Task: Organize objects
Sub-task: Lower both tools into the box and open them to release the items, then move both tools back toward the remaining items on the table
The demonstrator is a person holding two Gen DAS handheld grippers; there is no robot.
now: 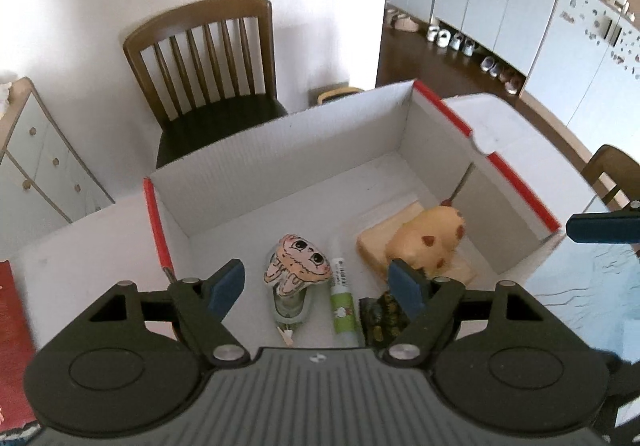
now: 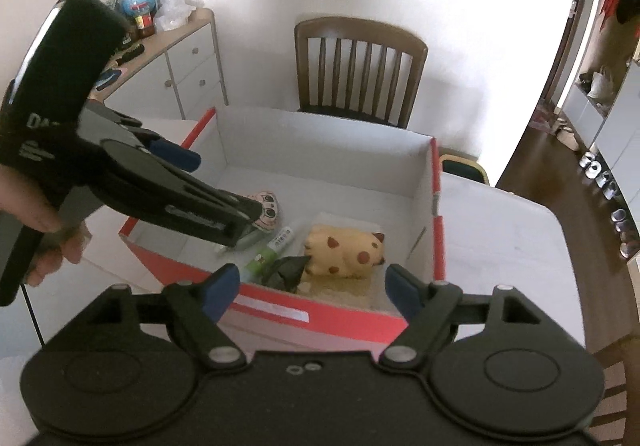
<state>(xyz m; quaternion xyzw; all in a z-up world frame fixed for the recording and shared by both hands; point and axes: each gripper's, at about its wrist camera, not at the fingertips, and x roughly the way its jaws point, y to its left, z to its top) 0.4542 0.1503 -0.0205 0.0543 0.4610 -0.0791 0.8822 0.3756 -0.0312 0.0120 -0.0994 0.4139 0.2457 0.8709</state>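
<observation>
Box [image 1: 280, 150] (red-edged, white inside) holds small toys [image 1: 298, 266].

We see an open cardboard box [image 1: 280, 150], white inside with red edges, holding every item. Against the box's right wall lies a yellow plush animal [image 1: 430, 240] with brown spots, on its side atop a pale wooden block [image 1: 376, 242]. Near the box's front wall lies a green-and-white tube [image 1: 342, 298], flat, lengthwise front to back. Left of the tube lies a pink cartoon-faced item [image 1: 298, 264]; right of the tube sits a dark patterned packet [image 1: 380, 320].
</observation>
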